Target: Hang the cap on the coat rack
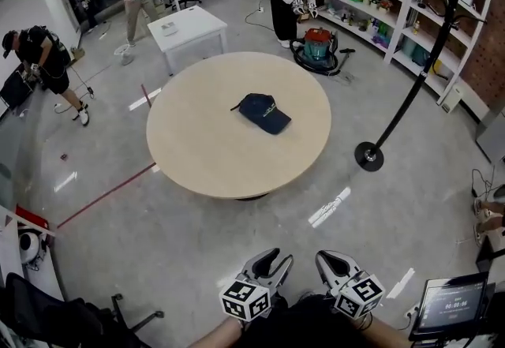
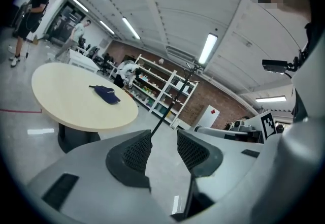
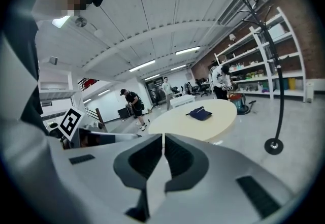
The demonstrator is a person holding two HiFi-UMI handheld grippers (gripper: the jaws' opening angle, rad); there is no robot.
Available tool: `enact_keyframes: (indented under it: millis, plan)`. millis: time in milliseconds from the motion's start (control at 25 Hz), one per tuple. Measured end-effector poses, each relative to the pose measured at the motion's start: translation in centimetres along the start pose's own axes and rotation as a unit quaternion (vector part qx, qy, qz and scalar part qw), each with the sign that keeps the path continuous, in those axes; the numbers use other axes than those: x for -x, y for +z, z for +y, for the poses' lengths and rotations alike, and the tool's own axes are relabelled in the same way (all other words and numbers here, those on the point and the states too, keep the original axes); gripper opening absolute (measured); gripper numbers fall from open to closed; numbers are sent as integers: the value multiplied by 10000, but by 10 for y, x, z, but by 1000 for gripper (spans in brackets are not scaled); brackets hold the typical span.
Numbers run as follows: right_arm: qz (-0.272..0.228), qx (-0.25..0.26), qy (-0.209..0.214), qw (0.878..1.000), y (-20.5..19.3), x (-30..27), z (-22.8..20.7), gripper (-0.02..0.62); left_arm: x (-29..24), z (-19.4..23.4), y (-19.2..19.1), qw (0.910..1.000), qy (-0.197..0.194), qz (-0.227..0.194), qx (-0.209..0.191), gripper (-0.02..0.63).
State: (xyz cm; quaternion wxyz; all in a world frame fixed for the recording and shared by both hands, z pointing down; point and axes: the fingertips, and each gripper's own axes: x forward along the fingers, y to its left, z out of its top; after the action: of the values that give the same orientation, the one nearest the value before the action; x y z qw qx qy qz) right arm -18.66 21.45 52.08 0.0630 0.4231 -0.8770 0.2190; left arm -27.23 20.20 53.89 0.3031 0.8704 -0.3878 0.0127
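Head view: the dark blue cap lies near the middle of the round counter, well apart from the black coat rack standing on the floor to the right. At the near edge, the left gripper has its jaws narrowly apart around nothing; the right gripper is closed and empty

Found a dark blue cap lying crown up, a little right of the middle of the round pale wooden table, brim apparently toward the table's near right edge. Noted a black coat rack standing upright on the floor to the table's right, well apart from it, with a round base and curved hooks on top.
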Motion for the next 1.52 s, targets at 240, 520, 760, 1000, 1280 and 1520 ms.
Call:
enact_keyframes:
  millis: [240,520,760,1000,1280,1520]
  plan:
    - [141,-63,50,9999,1,-18,1,5,-2,18,6,9999,52,31,133,170]
    - [51,-53,306,9995,17,-58,-5,5,-9,43,23,9997,242,-13,70,170]
    - [-58,48,533,9986,35,-90,-24,5,-29,66,49,9988,435,-197,-73,170]
    - [-93,1,579,9983,60,-113,-66,5,-70,78,68,9986,485,-205,-59,170]
    - [-64,-79,644,9979,89,-131,-115,5,-123,80,97,9984,532,-189,-97,170]
    - [-31,-169,840,9963,102,-145,-148,5,-158,85,109,9973,711,-138,-120,170]
